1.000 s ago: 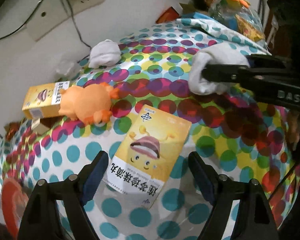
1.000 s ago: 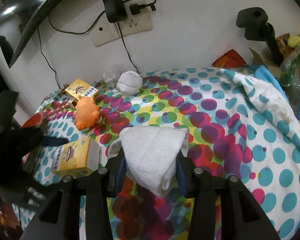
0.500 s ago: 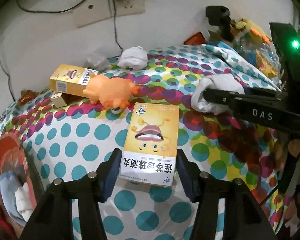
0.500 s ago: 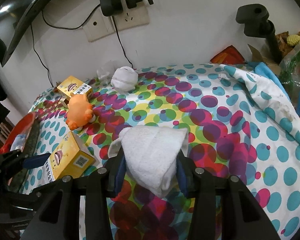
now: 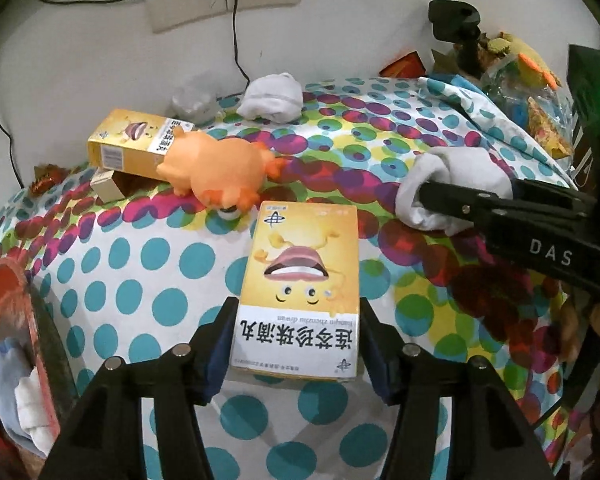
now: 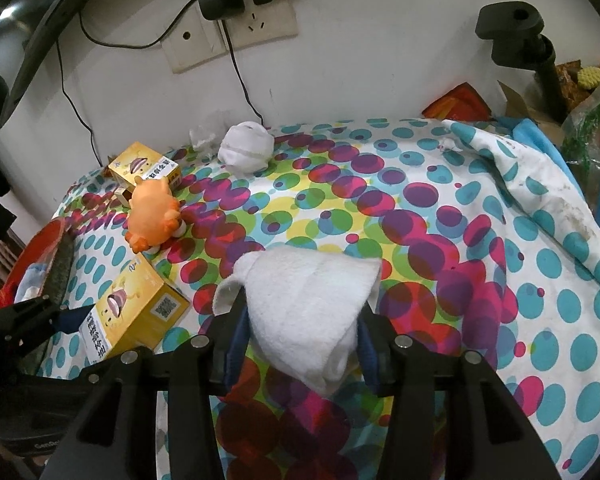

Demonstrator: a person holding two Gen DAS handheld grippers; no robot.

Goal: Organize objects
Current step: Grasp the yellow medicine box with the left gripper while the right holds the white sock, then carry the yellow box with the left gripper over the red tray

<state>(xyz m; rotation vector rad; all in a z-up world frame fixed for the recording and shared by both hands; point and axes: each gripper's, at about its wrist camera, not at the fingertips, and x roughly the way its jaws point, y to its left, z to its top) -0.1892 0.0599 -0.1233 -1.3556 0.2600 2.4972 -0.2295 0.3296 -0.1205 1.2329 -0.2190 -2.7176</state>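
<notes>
My left gripper [image 5: 296,336] is shut on a yellow medicine box [image 5: 300,280] with a cartoon face, its near end between the fingers; the box also shows in the right wrist view [image 6: 136,308]. My right gripper [image 6: 300,340] is shut on a folded white sock [image 6: 308,304], held just above the dotted cloth; it also shows in the left wrist view [image 5: 452,188]. An orange toy animal [image 5: 220,168] lies beyond the box. A second yellow box [image 5: 136,144] lies behind the toy. A balled white sock [image 5: 272,96] sits near the wall.
A red basket [image 5: 8,328] holding light blue and white socks hangs at the table's left edge. A small wooden block [image 5: 104,184] lies by the second box. A black clamp stand [image 6: 520,48] and toy bags [image 5: 532,80] crowd the back right. Wall sockets and cables [image 6: 236,20] are behind.
My left gripper has closed in on the yellow box and now grips its near end; the box is squared up between the fingers. The right gripper still holds the sock.
</notes>
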